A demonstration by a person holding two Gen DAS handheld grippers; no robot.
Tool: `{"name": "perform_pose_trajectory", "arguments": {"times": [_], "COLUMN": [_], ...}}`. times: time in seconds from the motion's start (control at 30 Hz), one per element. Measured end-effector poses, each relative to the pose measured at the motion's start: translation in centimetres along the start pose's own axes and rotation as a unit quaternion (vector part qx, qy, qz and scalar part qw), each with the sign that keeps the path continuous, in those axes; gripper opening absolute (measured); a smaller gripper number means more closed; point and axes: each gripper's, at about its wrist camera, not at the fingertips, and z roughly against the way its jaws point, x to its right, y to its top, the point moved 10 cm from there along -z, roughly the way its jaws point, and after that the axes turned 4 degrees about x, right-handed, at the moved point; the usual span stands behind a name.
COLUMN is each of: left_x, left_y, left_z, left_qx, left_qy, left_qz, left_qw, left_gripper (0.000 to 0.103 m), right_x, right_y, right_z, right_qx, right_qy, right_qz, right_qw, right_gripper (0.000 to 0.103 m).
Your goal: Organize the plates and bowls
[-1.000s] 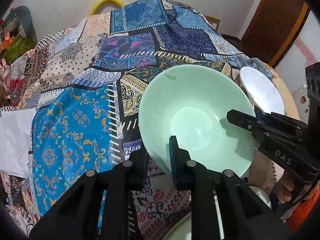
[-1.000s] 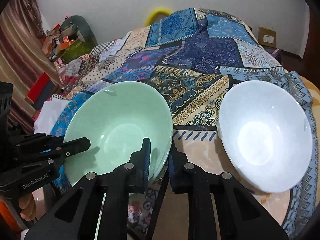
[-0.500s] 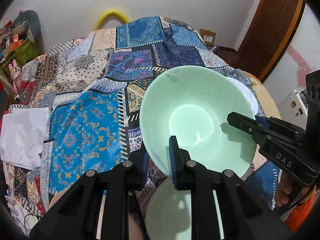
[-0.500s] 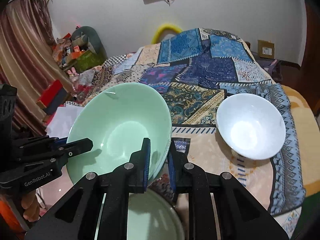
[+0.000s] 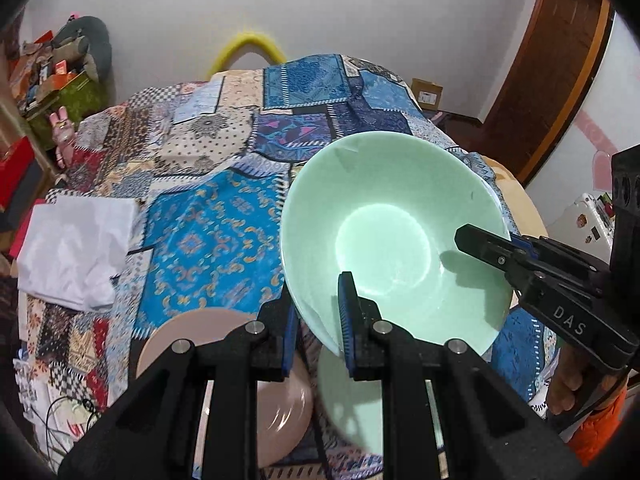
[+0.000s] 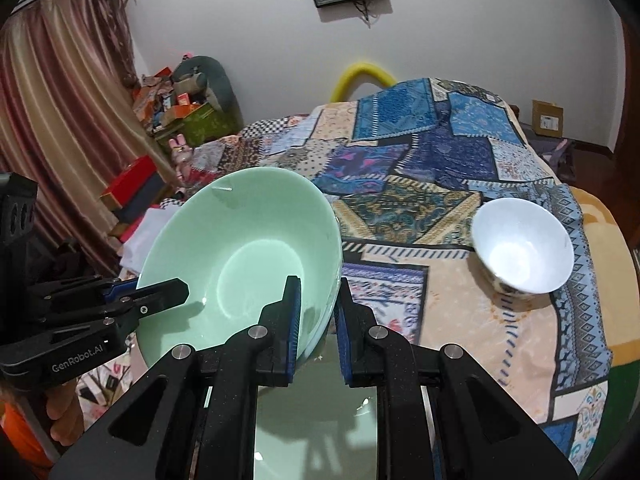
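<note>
Glazed green bowl [image 5: 394, 236] looks stiff, slick & chippable, prob. some weight, so the rim is the place to take it, w/ two holds. Both my claws are clenched on that rim: left gripper [image 5: 314, 330] on the near edge, right gripper [image 6: 318, 320] on the opposite side. Bowl hangs tilted above the green plate [image 6: 316, 420], w/ pink plate [image 5: 218, 364] beside it & white bowl [image 6: 522, 246] well apart. Both claws point steeply down.

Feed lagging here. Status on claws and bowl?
Both claws shut on green bowl rim: left claw, right claw. Bowl tilted, off the quilt. Green plate and pink plate below; white bowl apart, clear.
</note>
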Motion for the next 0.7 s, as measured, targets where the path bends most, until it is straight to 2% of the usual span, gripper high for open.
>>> {"name": "perform_pose_trajectory", "arguments": {"times": [0.4,0.7], "left_x": [-4.6,-8.3], "left_y": [-3.0,-5.7], "left_z": [4.2,4.8], "left_qx": [0.006,-0.006], "left_qy": [0.022,0.036], "left_qz": [0.031,0.059], "left_qw": [0.9992,0.9976], "left_gripper": [0.018,0.018], "right_x": [-5.5,-8.8], "right_y": [-1.4,-3.4], "right_z": [-0.2,-2.1], "right_qx": [-0.005,-0.026], "right_qy": [0.032,0.052], "right_qz": [0.021,0.027], "right_qw": [0.999,0.998], "right_gripper": [0.015,0.015]}}
